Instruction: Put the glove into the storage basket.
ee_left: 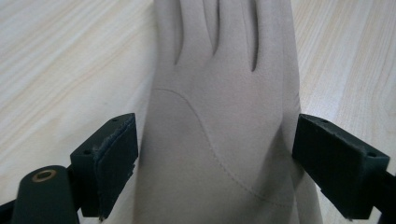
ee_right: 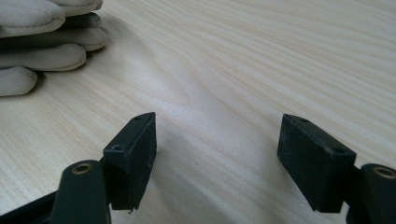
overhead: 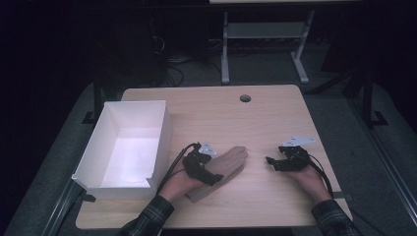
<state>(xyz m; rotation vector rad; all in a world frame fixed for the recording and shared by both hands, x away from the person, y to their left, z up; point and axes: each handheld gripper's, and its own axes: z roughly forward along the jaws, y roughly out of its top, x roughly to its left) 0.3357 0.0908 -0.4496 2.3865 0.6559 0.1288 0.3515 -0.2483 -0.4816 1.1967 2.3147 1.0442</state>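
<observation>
Flat on the table [overhead: 275,206] lay the glove [overhead: 226,169], the left gripper [ee_left: 215,154] with open jaws astride its palm; the right gripper [overhead: 273,163] gaped over bare wood right of it, the box [overhead: 129,147] far left.

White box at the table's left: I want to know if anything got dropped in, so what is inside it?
The open white rectangular box shows a bare white floor and inner walls. Its near wall hides the strip of floor just behind it.
</observation>
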